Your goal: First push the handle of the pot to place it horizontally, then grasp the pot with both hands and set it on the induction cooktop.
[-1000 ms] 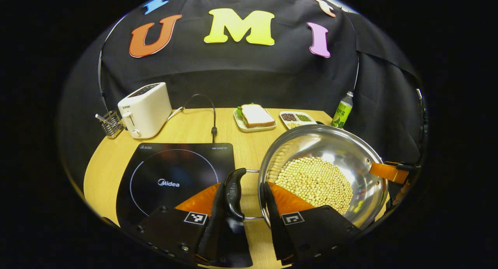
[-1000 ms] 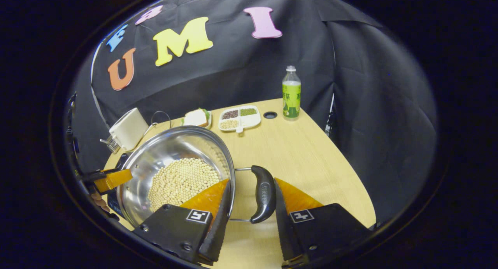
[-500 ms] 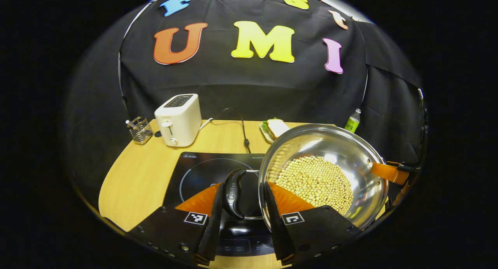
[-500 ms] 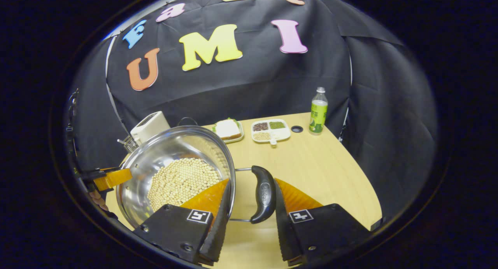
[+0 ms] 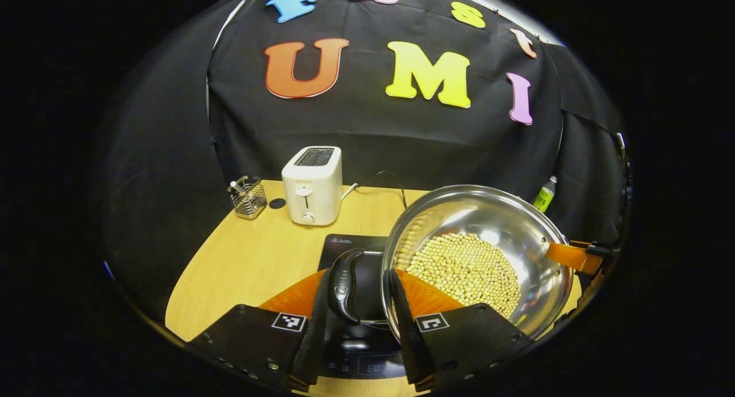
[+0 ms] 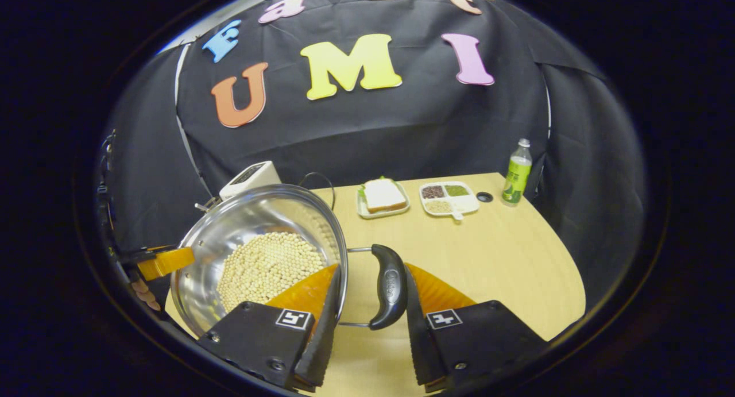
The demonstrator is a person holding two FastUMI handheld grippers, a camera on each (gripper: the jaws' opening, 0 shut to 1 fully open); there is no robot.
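Note:
A steel pot (image 5: 517, 236) holding soybeans hangs between both grippers, over the table. My left gripper (image 5: 359, 308) is shut across the pot's black left handle (image 5: 343, 285), one finger outside the handle and the other inside the pot wall. My right gripper (image 6: 370, 316) is shut the same way on the right handle (image 6: 389, 286) of the pot (image 6: 229, 236). The black induction cooktop (image 5: 347, 245) lies under the left handle, partly hidden by the pot. The far gripper's finger (image 5: 571, 256) shows at the pot's far rim.
A white toaster (image 5: 312, 184) and a wire holder (image 5: 248, 197) stand at the back of the wooden table (image 5: 252, 265). A sandwich plate (image 6: 383, 197), a divided dish (image 6: 449, 197) and a green bottle (image 6: 515, 180) sit at the back right. A hand (image 6: 140, 290) holds the left gripper.
Both grippers have carried the pot leftward across the table. The cooktop, earlier left of the pot, now lies beneath the left handle. Grips are unchanged.

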